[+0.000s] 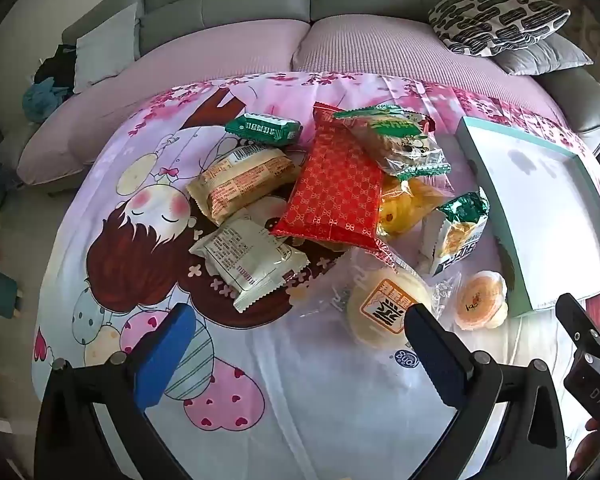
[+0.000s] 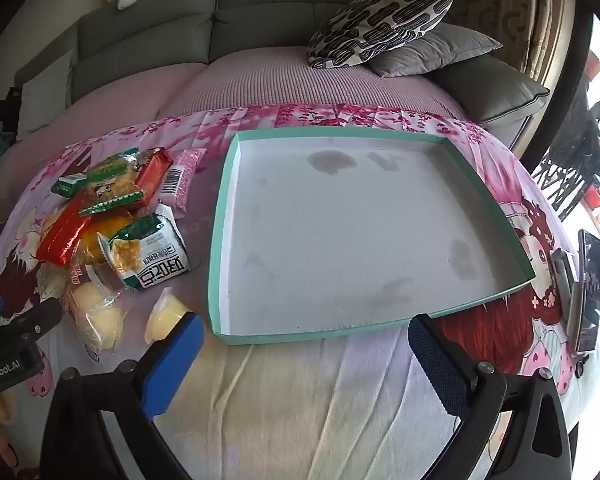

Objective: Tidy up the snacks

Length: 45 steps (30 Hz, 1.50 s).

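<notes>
Both hand-held grippers — left (image 1: pixel 300 354), right (image 2: pixel 306 360) — hang spread and empty. Crinkly plastic-wrapped snack packets (image 1: pixel 332 184) lie heaped on the tabletop beside the shallow teal-rimmed white box (image 2: pixel 488 216) — light, slippery, crushable; pinch the sealed edges.

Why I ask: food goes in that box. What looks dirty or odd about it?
The teal tray has dark, greasy-looking blotches on its white floor, the largest near its far wall, others near its right corner. It holds no snacks.
</notes>
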Motion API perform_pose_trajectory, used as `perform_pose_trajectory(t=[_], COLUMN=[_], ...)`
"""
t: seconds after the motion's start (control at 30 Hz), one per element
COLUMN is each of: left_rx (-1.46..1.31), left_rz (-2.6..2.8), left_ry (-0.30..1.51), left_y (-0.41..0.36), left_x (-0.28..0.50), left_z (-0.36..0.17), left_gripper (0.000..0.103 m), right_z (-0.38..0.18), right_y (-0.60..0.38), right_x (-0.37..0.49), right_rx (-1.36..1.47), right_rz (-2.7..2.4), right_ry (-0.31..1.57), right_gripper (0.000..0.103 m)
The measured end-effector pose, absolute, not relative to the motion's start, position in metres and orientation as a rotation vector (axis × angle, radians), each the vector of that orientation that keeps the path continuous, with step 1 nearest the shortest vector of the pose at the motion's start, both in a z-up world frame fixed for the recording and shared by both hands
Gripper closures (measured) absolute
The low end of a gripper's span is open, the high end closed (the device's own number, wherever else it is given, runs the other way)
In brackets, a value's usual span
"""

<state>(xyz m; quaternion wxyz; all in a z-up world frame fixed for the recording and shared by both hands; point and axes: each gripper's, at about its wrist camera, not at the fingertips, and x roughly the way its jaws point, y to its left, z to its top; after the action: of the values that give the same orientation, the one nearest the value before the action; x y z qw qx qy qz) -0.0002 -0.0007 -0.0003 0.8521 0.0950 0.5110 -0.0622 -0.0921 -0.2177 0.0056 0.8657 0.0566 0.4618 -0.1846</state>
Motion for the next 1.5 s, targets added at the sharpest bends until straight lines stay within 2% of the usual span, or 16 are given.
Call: perform_pose_trajectory(t=[1.5], left_rx=[0.147], left_rz=[-0.153], left_ry=[1.053], left_y=[0.0008], left_x=[0.0023], left_z=[0.0033], left_gripper=[0.0], right_z=[0.0046], right_y=[-0.219], right_x=[-0.095], right_rx=[0.114], right_rz=[-0.388], right_ry=[0.966], right_gripper=[0.0])
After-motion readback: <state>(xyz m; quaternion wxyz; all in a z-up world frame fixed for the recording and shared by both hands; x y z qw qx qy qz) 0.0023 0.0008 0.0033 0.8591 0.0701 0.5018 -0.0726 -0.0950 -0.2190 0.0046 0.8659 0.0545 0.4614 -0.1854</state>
